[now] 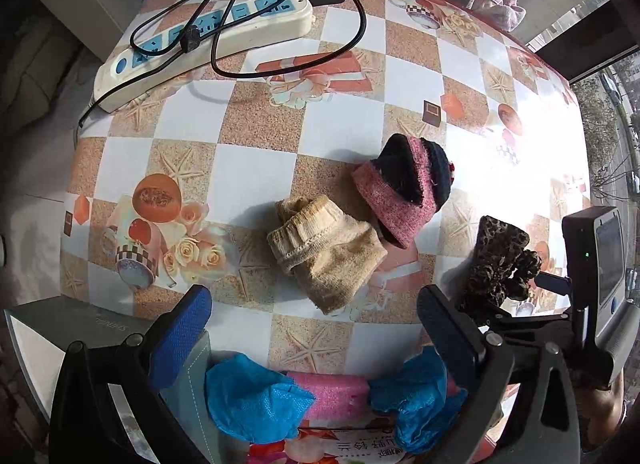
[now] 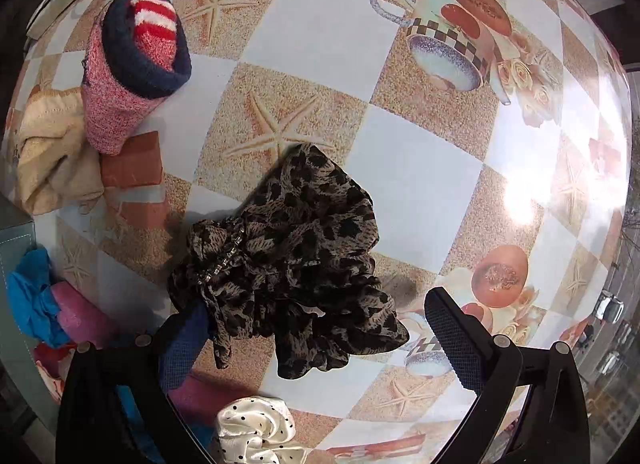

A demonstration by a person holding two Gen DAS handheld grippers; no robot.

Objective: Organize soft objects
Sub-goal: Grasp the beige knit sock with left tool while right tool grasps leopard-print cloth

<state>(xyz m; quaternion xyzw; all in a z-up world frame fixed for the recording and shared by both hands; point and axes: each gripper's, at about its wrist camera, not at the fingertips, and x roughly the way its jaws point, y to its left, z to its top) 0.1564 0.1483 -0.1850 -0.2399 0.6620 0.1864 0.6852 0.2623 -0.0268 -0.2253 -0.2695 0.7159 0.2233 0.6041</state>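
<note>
Glossy checkered oilcloth with starfish prints covers the table (image 1: 256, 168). From the left wrist, the left gripper (image 1: 316, 328) hangs spread and empty above a beige knitted sock (image 1: 328, 252), with a pink-and-navy rolled sock (image 1: 404, 192) touching it; a white power strip (image 1: 208, 44) lies far left. From the right wrist, the right gripper (image 2: 316, 328) is spread, a leopard-print fabric scrunchie (image 2: 296, 264) draped on its left finger; only here, a cream polka-dot satin scrunchie (image 2: 256, 436) shows at the near edge.
</note>
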